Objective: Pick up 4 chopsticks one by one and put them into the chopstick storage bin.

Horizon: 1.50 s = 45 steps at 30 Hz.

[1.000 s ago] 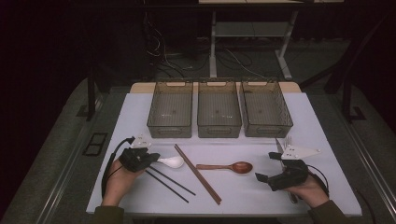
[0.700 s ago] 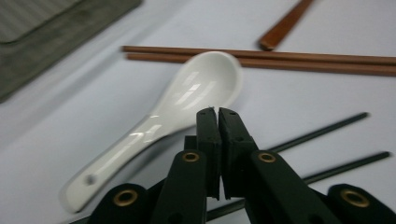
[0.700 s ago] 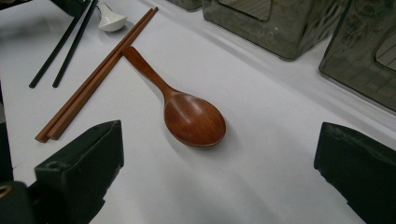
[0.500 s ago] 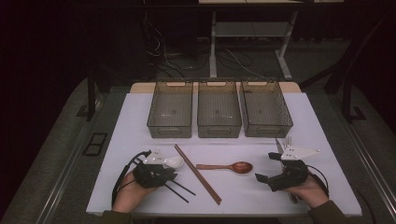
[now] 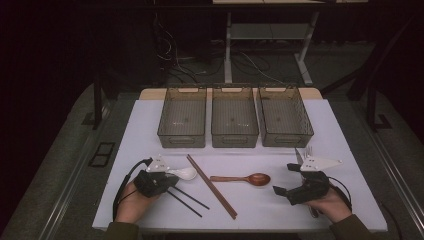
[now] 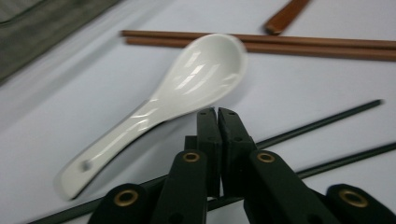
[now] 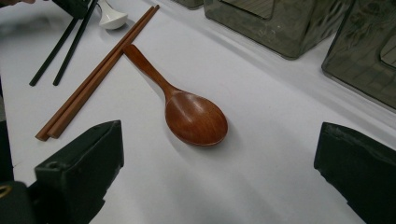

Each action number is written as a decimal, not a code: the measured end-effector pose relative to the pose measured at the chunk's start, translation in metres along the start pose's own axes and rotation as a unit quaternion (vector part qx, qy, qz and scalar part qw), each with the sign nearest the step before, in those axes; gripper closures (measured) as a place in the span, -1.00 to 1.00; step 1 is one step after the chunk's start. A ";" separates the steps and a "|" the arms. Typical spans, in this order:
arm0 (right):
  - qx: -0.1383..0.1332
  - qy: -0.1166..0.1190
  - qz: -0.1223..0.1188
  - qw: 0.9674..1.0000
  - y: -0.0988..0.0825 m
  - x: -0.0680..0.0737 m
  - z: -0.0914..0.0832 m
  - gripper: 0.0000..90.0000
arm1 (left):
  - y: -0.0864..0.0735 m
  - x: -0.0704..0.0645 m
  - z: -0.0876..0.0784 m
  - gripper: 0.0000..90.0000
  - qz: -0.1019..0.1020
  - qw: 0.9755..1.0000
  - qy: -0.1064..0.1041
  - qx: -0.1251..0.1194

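Left gripper (image 6: 217, 112) is sitting clenched, jaws pressed together with nothing between them, having just been closing; the white spoon (image 6: 159, 107) is lying just off the tips, up and to their left, bowl ahead, handle trailing back beside the jaw bodies. The spoon is looking blurred, so contact can't be told. In the high view the left gripper (image 5: 167, 181) is hovering right at the white spoon (image 5: 184, 173).

Right gripper (image 7: 215, 172) is standing released, jaws wide apart, empty, with the wooden spoon (image 7: 187, 107) lying just ahead between them, bowl nearest.

Largest first: the surface (image 5: 350, 200) is carrying everything; three bins (image 5: 235, 120) are sitting well ahead of both grippers, empty as far as can be seen. The brown chopsticks (image 6: 327, 44) are lying beyond the white spoon's bowl, and the black chopsticks (image 6: 327, 121) are running under and right of the left tips.

Judgement: the step is grabbing the white spoon. Doing it well likely means reopening, shifting toward the handle, straddling it across the narrow neck, then closing. Glazed ceramic is probably slipping easily, so a square grip is mattering. Avoid catching a black chopstick with the lower jaw.
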State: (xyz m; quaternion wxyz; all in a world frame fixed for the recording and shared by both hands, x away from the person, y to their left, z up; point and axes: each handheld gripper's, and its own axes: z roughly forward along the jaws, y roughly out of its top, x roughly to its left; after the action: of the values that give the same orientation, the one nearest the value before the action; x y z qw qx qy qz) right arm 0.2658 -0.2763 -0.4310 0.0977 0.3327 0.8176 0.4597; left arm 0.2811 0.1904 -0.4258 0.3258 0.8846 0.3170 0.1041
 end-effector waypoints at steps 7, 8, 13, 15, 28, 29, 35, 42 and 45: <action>0.002 0.000 -0.003 1.000 0.000 0.000 0.000 -0.97 | -0.004 0.007 0.008 0.97 -0.002 1.000 0.004 0.020; 0.002 0.000 -0.003 1.000 0.000 0.000 0.000 -0.97 | -0.004 0.007 0.008 0.97 -0.004 1.000 0.004 0.024; 0.002 0.000 -0.004 1.000 0.000 0.000 0.000 -0.97 | -0.007 0.006 0.005 0.97 -0.004 1.000 0.004 0.029; 0.002 0.000 -0.002 1.000 0.000 0.000 -0.001 -0.97 | -0.009 0.005 0.003 0.97 -0.006 1.000 0.005 0.030; 0.002 0.000 -0.002 1.000 0.000 0.000 -0.001 -0.97 | 0.004 -0.022 0.000 0.85 0.022 0.999 -0.048 0.002; 0.003 0.001 -0.003 1.000 0.000 0.000 -0.001 -0.97 | 0.006 -0.026 0.002 0.78 0.033 0.998 -0.057 0.001; 0.004 0.001 -0.003 1.000 0.000 0.000 -0.001 -0.97 | 0.013 -0.050 0.008 0.59 0.053 0.993 -0.108 -0.012; 0.003 0.002 -0.004 1.000 0.000 0.000 0.000 -0.97 | 0.018 -0.073 0.018 0.58 0.080 0.985 -0.150 -0.005; 0.003 0.002 -0.004 1.000 0.000 0.000 0.000 -0.97 | 0.021 -0.081 0.024 0.58 0.096 0.983 -0.159 0.001</action>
State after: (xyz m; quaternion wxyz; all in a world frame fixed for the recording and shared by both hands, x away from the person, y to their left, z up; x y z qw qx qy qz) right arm 0.2656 -0.2763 -0.4310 0.0973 0.3291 0.8203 0.4575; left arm 0.2377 0.1151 -0.4290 0.3596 0.9166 0.1744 -0.0076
